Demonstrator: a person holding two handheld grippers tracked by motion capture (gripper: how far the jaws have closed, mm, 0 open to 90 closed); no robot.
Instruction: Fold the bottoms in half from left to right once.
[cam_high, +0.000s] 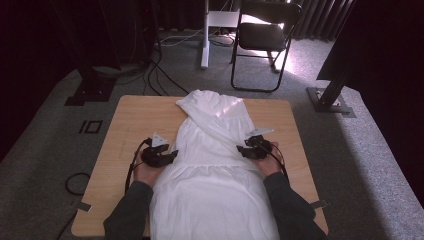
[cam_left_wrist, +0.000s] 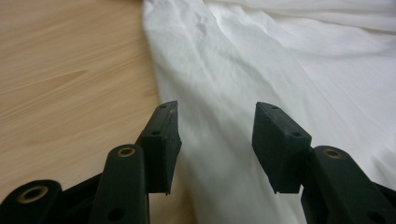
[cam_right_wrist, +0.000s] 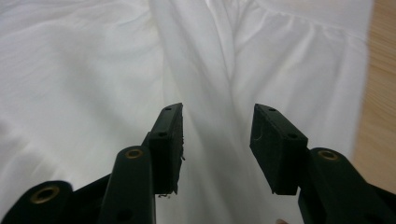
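Note:
A white garment (cam_high: 212, 165) lies lengthwise down the middle of the wooden table (cam_high: 132, 120), its top part folded over diagonally near the far edge. My left gripper (cam_high: 172, 154) rests at the cloth's left edge, jaws apart with nothing gripped. In the left gripper view the white garment (cam_left_wrist: 261, 60) spreads ahead of the left gripper (cam_left_wrist: 215, 121) and bare wood lies to the left. My right gripper (cam_high: 241, 150) sits at the cloth's right side, jaws apart. The right gripper (cam_right_wrist: 217, 122) hovers over the white garment (cam_right_wrist: 93, 74), holding nothing.
The table's bare wood (cam_left_wrist: 60, 70) shows on both sides of the cloth. A black folding chair (cam_high: 265, 37) and a white stand leg (cam_high: 205, 35) are on the carpet beyond the table. Cables (cam_high: 75, 182) trail on the floor at left.

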